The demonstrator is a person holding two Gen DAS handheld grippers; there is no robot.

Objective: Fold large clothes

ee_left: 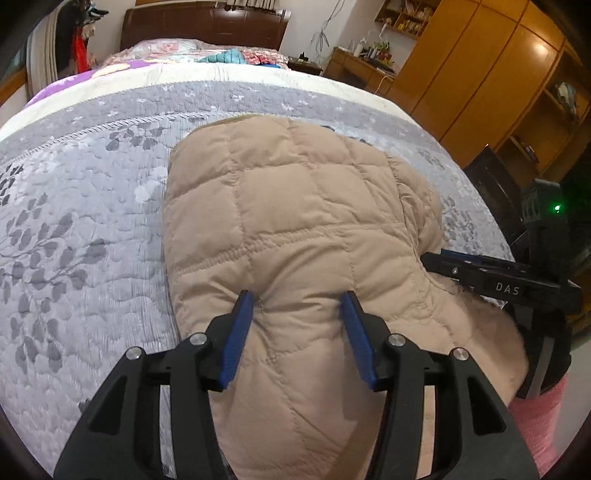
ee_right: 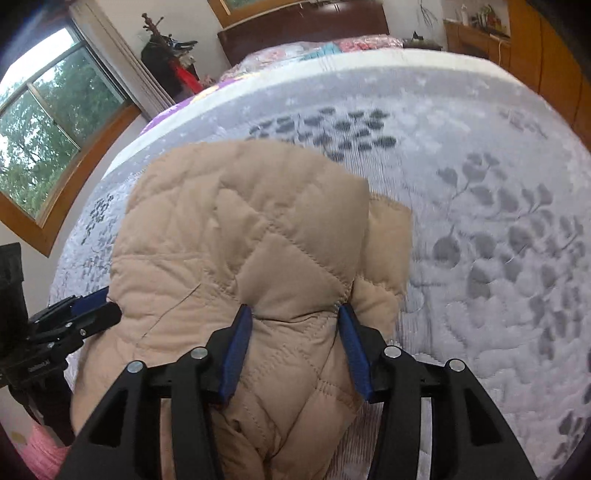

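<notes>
- The left gripper has its blue-padded fingers spread apart, with a bulge of the beige quilted padded jacket swelling up between them. They straddle the fabric without pinching it flat; I judge the near hem is being pressed or steadied, not lifted.
- The right gripper does likewise: blue pads set wide either side of a puffed ridge of the same jacket, jaws released, not clenched.
- Both tools work the near edge side by side. The right one shows just off the left one's right side, which suggests holding a fold down at two points so the thick padding does not spring back.
- The jacket runs forward from both tongs as a compact folded bundle with square stitched panels, puffy, creased at the grip points. A lower layer pokes out beyond the right tong's right finger.
- Under and beyond it spreads the grey leaf-patterned quilted bedspread, then the dark wooden headboard farthest off.
</notes>
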